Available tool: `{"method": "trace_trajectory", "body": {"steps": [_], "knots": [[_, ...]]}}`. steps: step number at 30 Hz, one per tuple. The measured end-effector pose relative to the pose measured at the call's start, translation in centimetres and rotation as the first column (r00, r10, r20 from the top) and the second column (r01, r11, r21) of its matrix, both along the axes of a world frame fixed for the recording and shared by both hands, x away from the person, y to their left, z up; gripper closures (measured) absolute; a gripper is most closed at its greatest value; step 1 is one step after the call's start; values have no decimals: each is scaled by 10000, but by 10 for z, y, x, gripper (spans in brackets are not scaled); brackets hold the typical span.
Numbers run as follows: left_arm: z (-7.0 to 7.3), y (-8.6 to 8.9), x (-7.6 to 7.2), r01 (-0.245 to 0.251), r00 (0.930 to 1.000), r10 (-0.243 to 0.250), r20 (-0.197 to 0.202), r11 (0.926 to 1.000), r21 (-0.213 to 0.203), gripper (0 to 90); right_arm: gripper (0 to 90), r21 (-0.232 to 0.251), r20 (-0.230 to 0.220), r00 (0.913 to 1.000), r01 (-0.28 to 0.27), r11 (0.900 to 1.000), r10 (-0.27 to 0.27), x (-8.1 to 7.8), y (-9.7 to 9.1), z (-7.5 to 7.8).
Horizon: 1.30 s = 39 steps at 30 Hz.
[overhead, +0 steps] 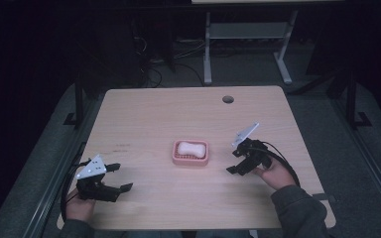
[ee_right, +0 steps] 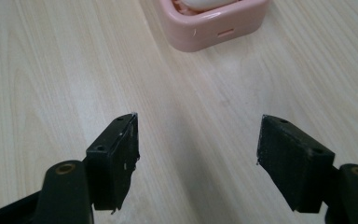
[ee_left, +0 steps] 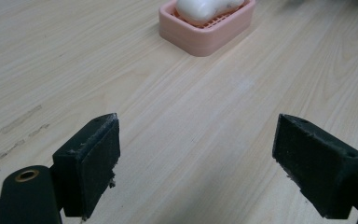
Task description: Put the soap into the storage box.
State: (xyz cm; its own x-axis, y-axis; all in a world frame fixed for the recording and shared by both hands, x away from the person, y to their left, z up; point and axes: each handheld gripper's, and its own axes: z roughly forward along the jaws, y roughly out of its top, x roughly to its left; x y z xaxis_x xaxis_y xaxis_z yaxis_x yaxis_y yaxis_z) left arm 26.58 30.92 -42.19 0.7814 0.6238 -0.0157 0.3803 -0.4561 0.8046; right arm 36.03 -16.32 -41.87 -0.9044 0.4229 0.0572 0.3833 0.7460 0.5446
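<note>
A pink soap dish (overhead: 191,152) sits mid-table with a white bar of soap (overhead: 189,148) lying in it. My left gripper (overhead: 121,177) rests at the front left of the table, open, jaws empty and pointing right toward the dish. In the left gripper view the dish (ee_left: 208,29) and soap (ee_left: 206,8) lie well ahead of my gripper (ee_left: 196,163). My right gripper (overhead: 233,161) hovers just right of the dish, open and empty. In the right gripper view the dish (ee_right: 213,23) is a short way beyond the gripper (ee_right: 196,149), the soap (ee_right: 200,4) at the top edge.
The wooden table (overhead: 144,114) has a round cable hole (overhead: 227,99) near its far edge. Faint dark marks (overhead: 121,146) lie left of the dish. A white desk frame (overhead: 248,39) stands on the floor beyond the table.
</note>
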Motion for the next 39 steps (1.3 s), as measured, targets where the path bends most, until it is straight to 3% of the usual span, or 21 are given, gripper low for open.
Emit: {"method": "trace_trajectory", "body": {"steps": [8,39], "knots": [[-1,1,0,-84,10000,84,-5,9999,-88,148,288,102,106,9999,56,9999,-57,-10,-11,-3],[-1,0,-1,-113,9999,113,-21,9999,-80,148,283,569,-233,9947,1011,9932,-999,-52,-46,-23]]}}
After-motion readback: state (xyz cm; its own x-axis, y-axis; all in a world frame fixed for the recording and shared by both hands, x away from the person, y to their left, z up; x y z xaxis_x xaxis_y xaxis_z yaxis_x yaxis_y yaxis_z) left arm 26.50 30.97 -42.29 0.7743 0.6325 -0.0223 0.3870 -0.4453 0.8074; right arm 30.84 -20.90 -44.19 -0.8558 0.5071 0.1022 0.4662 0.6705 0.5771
